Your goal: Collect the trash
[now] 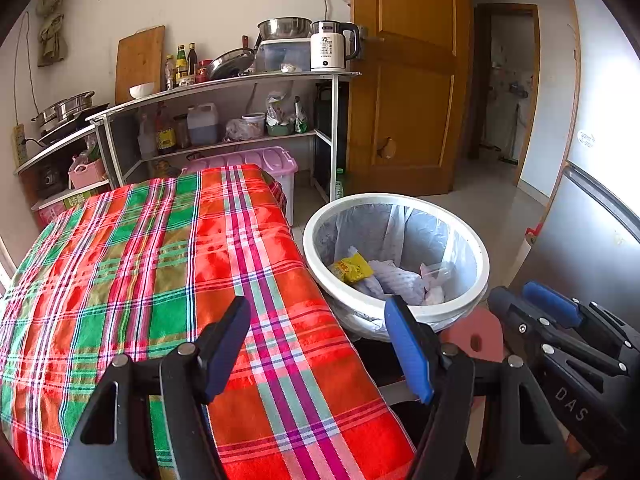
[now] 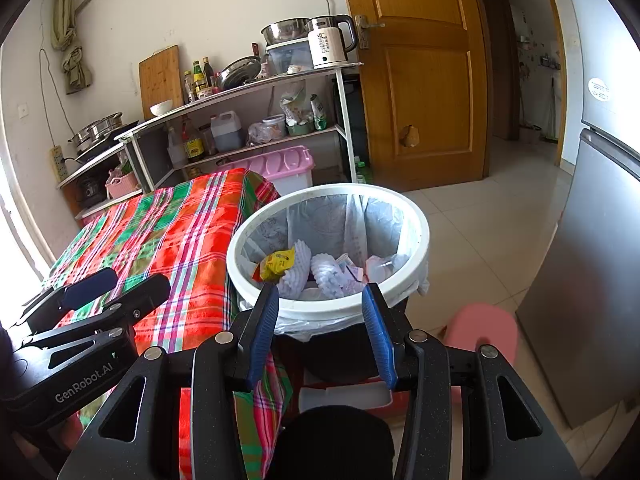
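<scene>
White trash bin [image 2: 416, 236], lined with a clear plastic bag, occupying the centre of the right wrist view and the centre-right of the left wrist view. Inside lie a yellow wrapper [image 2: 276, 265], white foam netting [image 2: 326, 276] and crumpled paper, all resting near the bottom toward the lower left of the bin's opening. The bin stands just beside the edge of a table covered with a plaid cloth [image 1: 160, 260], which fills the left of both views; no loose litter shows on the visible cloth.

Right gripper [image 2: 322, 334]: jaws apart, nothing between them, its opening framing the near rim of the bin, which lies directly ahead along the finger axis. Left gripper [image 1: 320, 348]: jaws likewise apart and empty, positioned over the cloth at lower centre of its frame, with the bin off toward its upper right. The right gripper is judged the nearer of the two to the bin. Since the trash in view sits in the bin already, the task appears close to complete, unless items remain outside the frames.
</scene>
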Action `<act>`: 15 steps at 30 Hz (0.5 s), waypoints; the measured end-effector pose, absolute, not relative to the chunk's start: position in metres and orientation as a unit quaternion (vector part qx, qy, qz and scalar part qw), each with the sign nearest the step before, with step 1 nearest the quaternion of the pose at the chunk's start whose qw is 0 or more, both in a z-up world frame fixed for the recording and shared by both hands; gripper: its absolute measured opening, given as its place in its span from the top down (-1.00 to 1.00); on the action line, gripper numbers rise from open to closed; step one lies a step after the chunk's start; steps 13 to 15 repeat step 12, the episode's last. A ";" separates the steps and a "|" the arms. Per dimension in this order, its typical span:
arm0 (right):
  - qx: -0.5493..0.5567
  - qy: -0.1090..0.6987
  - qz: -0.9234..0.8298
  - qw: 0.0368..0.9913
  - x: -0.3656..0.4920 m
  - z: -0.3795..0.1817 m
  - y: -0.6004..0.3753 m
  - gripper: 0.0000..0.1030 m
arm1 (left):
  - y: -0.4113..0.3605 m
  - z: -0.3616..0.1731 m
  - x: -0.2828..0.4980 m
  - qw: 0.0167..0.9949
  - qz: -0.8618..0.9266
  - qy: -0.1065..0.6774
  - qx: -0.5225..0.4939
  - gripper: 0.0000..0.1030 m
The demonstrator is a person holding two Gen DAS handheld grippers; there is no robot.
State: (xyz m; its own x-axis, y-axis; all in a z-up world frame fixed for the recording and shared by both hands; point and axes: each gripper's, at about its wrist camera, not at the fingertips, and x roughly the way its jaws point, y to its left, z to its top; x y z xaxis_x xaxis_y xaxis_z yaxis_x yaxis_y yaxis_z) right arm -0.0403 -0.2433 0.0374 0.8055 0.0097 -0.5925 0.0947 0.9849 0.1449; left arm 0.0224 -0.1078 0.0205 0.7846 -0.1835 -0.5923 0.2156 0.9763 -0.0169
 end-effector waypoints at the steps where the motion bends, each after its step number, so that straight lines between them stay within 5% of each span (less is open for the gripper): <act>1: 0.084 0.311 -0.022 0.946 -0.040 0.037 -0.243 0.14 | -0.108 0.020 0.023 0.944 -0.106 0.311 0.026 -0.38; 15: 0.084 0.311 -0.022 0.946 -0.041 0.038 -0.243 0.14 | -0.109 0.020 0.022 0.943 -0.107 0.314 0.024 -0.38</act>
